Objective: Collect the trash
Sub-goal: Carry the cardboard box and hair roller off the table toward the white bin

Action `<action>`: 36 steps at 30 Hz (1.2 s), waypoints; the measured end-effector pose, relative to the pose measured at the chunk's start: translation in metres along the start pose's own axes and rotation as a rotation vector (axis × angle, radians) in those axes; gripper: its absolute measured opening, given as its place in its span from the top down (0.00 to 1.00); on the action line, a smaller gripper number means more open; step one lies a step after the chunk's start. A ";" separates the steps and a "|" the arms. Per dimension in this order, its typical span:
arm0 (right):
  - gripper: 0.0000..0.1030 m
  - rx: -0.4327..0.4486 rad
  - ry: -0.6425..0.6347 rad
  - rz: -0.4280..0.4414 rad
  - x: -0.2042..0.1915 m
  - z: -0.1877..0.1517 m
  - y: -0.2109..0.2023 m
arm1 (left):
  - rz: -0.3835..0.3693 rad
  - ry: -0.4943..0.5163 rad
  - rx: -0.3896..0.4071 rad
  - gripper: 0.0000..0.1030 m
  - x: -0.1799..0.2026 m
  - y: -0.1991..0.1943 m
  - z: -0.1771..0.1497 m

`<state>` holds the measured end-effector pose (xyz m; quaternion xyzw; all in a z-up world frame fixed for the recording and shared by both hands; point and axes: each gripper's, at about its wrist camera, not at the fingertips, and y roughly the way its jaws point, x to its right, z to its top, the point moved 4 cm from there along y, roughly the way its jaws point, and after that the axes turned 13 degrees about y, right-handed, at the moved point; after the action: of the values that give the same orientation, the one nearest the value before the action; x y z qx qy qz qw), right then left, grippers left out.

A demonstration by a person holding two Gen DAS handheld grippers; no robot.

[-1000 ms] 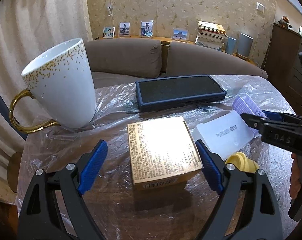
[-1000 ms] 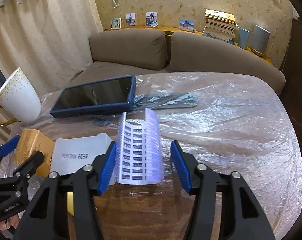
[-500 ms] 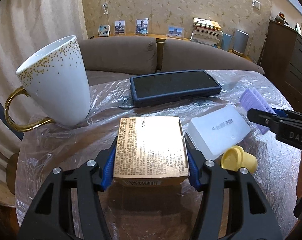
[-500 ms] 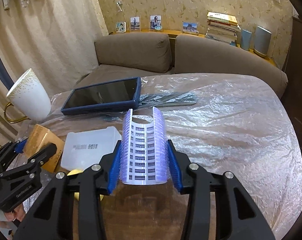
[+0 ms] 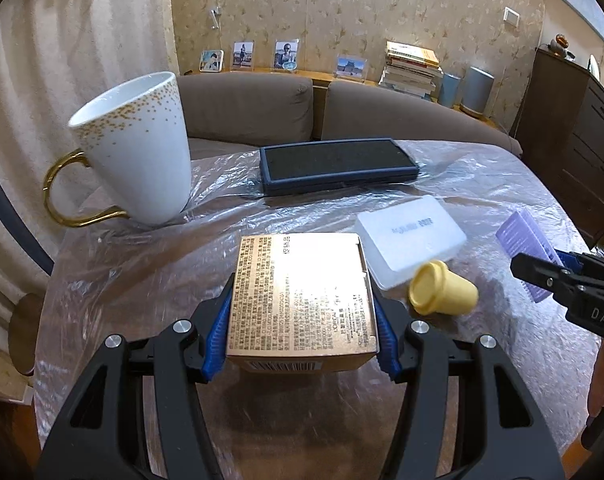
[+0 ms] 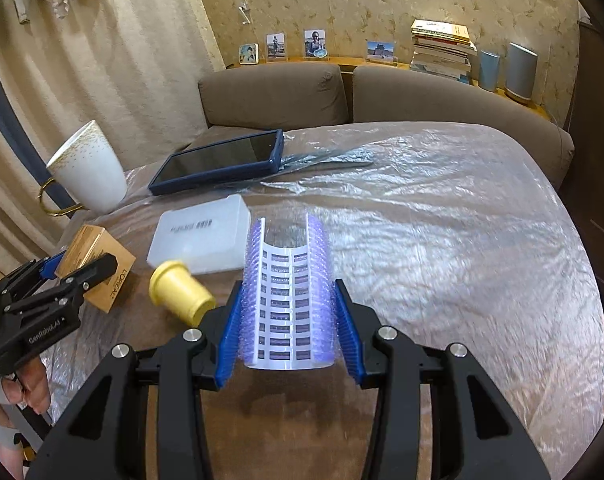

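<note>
Branding on the gold carton is legible only in the right wrist view; its printed top is seen in the left. The left gripper is clamped on the carton, the right gripper on the purple bristled strip. Bare plastic-covered table is seen rightward; a yellow cap lies between the grippers.

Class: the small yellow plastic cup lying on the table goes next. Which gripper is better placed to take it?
Neither is free. Left gripper clamps the gold cardboard box; right gripper clamps the purple bristled strip.
</note>
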<state>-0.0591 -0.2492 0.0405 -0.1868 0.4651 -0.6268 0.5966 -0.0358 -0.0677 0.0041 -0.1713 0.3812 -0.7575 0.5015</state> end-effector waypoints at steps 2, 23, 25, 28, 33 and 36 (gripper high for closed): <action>0.59 0.000 -0.002 0.013 0.001 -0.007 -0.008 | -0.012 -0.001 0.008 0.43 0.004 -0.009 -0.003; 0.59 -0.022 -0.021 0.100 0.024 -0.095 -0.096 | -0.058 -0.002 0.044 0.43 0.066 -0.089 -0.057; 0.59 -0.028 -0.015 0.104 0.028 -0.104 -0.103 | -0.056 0.008 0.043 0.43 0.073 -0.095 -0.063; 0.59 -0.036 -0.015 0.106 0.032 -0.116 -0.111 | -0.060 0.022 0.040 0.43 0.083 -0.103 -0.072; 0.59 -0.049 -0.018 0.112 0.041 -0.134 -0.127 | -0.085 0.021 0.030 0.43 0.099 -0.115 -0.086; 0.59 -0.057 -0.029 0.122 0.043 -0.145 -0.138 | -0.098 0.018 0.026 0.43 0.107 -0.123 -0.095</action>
<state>-0.2620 -0.2563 0.0653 -0.1838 0.4845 -0.5730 0.6350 -0.2212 -0.0985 0.0216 -0.1767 0.3670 -0.7875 0.4625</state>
